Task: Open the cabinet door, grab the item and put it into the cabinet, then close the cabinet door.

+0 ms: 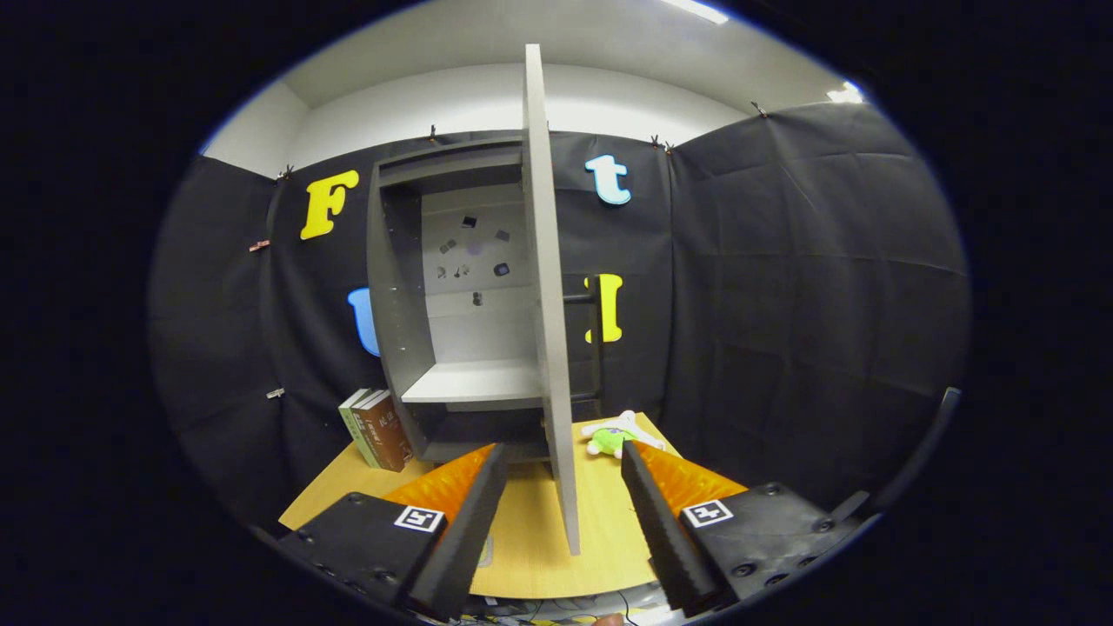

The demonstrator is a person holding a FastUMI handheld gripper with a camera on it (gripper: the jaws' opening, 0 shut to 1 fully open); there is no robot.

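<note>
Looking along the tool (563,487): its two black fingers (469,522) stand wide apart, gripping nothing, with the free edge of the open cabinet door (548,304) rising in the gap between them. Each finger has an orange backing and a black body behind it carrying a square black-and-white marker tag (420,518); the tags show a coded pattern, not readable writing.

The door is grey, seen edge-on, swung out toward the tool. It stands upright over the light wooden worktop (530,556).

Beyond the left finger is the grey cabinet (391,296), open. One pale shelf (474,382) crosses its lower part. Small dark marks dot the pale back panel above the shelf; too small to make out.

Task item: a small soft toy (611,439), bright green body with white parts, lying on the worktop just ahead of the right finger's tip, right of the door and outside the cabinet.

Left of the cabinet, touching or just beside its side wall, two books (376,428) stand leaning, one green-spined, one brown. Spine lettering present, not legible.
</note>
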